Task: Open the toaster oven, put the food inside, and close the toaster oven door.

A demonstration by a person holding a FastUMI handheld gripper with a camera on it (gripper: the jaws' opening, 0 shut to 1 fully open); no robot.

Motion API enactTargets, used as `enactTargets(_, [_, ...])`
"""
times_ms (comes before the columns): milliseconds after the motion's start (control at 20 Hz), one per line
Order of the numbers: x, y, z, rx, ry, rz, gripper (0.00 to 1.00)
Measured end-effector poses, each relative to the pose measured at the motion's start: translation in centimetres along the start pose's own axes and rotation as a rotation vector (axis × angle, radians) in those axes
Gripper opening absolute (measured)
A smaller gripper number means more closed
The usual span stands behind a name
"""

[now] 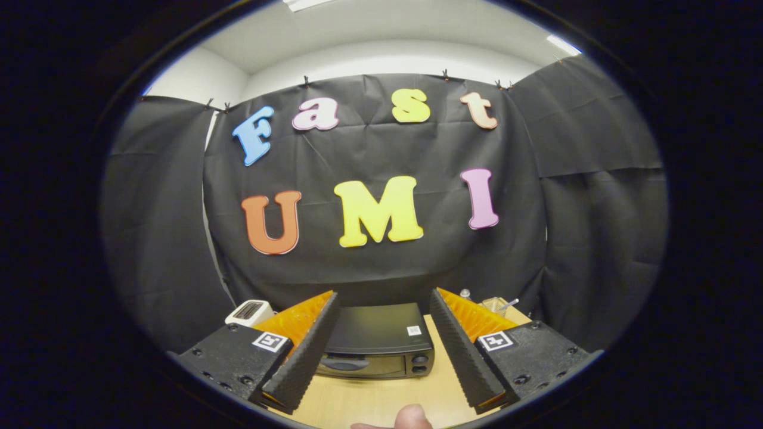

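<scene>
Booth interior. A wrinkled black cloth backdrop (381, 262) hangs from small clips along its top edge and serves as the landmark. Further black cloth panels flank it: one to its left (158, 238), one to its right (596, 196). Above the backdrop runs a plain white wall (381, 62), and above that a pale ceiling with two bright strips, probably ceiling lights (563, 43). Below the backdrop lies a light wooden tabletop (369, 399).

Matt black toaster oven (379, 339), wood-grain table (381, 399)
</scene>
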State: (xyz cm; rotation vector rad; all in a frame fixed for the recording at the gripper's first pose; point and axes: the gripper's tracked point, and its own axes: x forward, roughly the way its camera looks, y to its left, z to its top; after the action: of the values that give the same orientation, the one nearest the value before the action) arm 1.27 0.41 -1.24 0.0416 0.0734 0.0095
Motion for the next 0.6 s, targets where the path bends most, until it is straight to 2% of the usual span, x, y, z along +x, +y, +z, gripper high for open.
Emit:
enactTargets(400, [3.9,2.8,-5.2,0.021,0.101,0.019,1.00])
enactTargets(600, [7.1,4.0,-11.1,-0.002,0.196,0.018,1.00])
